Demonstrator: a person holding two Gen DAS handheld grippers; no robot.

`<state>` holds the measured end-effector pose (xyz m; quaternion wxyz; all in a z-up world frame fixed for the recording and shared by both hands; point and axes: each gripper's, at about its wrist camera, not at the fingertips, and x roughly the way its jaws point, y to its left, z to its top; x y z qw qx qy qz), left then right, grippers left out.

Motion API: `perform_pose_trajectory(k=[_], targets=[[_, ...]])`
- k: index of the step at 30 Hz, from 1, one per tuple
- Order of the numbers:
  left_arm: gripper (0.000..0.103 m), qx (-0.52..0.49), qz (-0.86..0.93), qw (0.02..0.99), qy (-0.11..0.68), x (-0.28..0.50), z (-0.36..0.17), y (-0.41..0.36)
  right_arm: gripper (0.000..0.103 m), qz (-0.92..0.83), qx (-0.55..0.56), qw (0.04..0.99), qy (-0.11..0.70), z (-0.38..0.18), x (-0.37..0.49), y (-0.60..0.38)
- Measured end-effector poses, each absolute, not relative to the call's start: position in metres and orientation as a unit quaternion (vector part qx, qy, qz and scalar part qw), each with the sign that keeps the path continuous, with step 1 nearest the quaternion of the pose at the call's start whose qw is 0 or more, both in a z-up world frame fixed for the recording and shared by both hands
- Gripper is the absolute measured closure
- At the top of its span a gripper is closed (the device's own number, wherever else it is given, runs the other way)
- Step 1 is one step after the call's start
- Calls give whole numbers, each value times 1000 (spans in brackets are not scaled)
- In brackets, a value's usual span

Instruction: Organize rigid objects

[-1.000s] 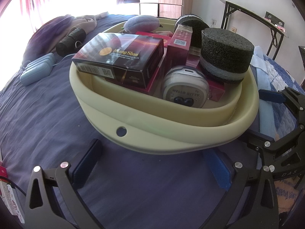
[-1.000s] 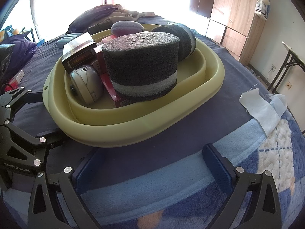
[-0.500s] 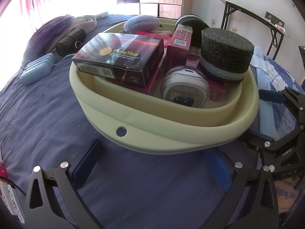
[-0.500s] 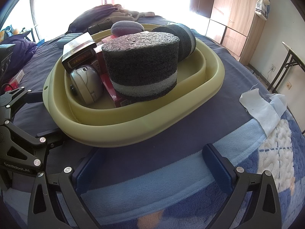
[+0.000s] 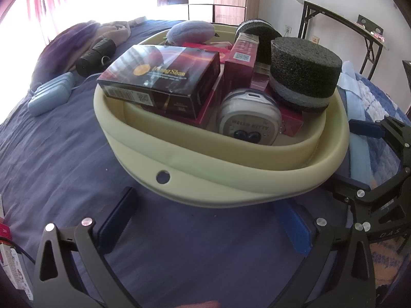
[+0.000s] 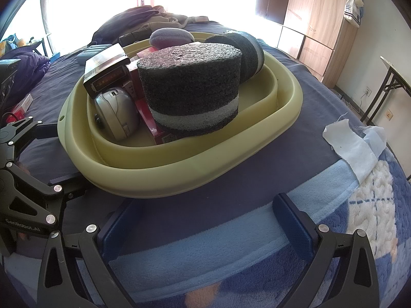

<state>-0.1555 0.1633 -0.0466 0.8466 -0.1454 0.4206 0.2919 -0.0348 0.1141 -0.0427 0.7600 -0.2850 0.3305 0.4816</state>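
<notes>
A pale yellow tub (image 5: 205, 177) (image 6: 179, 177) sits on a dark blue bedspread. It holds a dark box (image 5: 164, 82), red boxes (image 5: 241, 61), a white Hello Kitty case (image 5: 248, 120) (image 6: 117, 113), two dark foam cylinders (image 5: 305, 74) (image 6: 192, 89) and a purple pouch (image 5: 190, 32). My left gripper (image 5: 208, 220) is open and empty just in front of the tub. My right gripper (image 6: 205, 223) is open and empty at the tub's near right side. Each gripper shows in the other's view.
A light blue case (image 5: 50, 96) and a black bundle (image 5: 96, 55) lie left of the tub, near piled clothes (image 5: 77, 38). A white cloth (image 6: 354, 146) lies on the patterned blanket at right. A folding table (image 5: 339, 25) and wardrobe (image 6: 316, 18) stand behind.
</notes>
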Motion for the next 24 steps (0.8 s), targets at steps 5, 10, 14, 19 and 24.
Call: perform_pose_trajectory(k=[5,10,14,19,24], targets=[[0,-147,291,847,420,-156,-46,164,0,482,-285,760,331,-43,-35,114],[0,-147,291,847,420,-156,-46,164,0,481,-285,760,330,-43,-35,114],[0,-147,291,847,420,-156,-46,164,0,482,-285,760,330,-43,-35,114],[0,-147,291,847,420,-156,-46,164,0,482,-285,760,330,-43,-35,114],[0,-147,291,847,420,-157,-46,165,0,482,-285,760,330,-43,-36,114]])
